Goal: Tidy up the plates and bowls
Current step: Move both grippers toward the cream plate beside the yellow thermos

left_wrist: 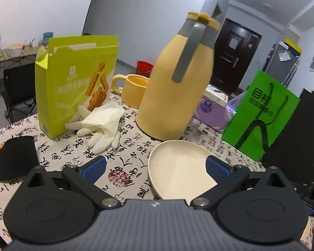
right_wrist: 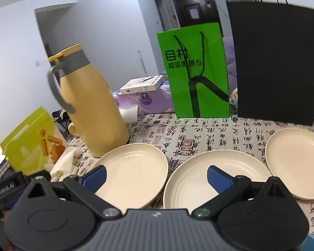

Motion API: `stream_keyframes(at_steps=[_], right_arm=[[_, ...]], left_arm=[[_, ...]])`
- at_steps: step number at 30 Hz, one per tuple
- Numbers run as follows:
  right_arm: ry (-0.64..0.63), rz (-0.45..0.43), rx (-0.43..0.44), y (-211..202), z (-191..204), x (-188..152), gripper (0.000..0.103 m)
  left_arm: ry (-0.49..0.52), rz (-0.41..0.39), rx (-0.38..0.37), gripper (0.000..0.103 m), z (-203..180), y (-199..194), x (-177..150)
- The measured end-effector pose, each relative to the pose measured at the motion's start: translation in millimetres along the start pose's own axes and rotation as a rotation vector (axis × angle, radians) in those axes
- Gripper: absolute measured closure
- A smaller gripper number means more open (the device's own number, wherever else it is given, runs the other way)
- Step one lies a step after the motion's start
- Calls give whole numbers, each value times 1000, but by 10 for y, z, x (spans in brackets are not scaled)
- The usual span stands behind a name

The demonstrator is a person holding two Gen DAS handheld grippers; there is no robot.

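Both sets of jaws are held apart; the middle plate should be gripped squarely at its rim by the right gripper.

On a calligraphy-print tablecloth: yellow flask upright, grey handle; yellow mug just behind; lime snack box standing at left, white gloves lying against its base. Purple tissue pack beyond, small white box on top. Green bag and black bag upright, side by side.
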State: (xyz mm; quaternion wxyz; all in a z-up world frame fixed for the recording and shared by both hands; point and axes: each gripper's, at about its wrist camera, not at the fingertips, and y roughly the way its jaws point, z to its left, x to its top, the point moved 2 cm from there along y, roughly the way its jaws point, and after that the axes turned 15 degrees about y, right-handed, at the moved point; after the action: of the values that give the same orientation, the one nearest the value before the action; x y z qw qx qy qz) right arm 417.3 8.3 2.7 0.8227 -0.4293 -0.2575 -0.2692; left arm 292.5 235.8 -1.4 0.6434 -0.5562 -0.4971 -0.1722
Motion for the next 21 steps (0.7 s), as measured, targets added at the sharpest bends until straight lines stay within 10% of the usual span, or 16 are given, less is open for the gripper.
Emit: stream_keyframes(at_steps=[21], right_arm=[[-22,100,-171,964,116,187,2]], left_arm=[[-128,98,22,0,300,979,-47]])
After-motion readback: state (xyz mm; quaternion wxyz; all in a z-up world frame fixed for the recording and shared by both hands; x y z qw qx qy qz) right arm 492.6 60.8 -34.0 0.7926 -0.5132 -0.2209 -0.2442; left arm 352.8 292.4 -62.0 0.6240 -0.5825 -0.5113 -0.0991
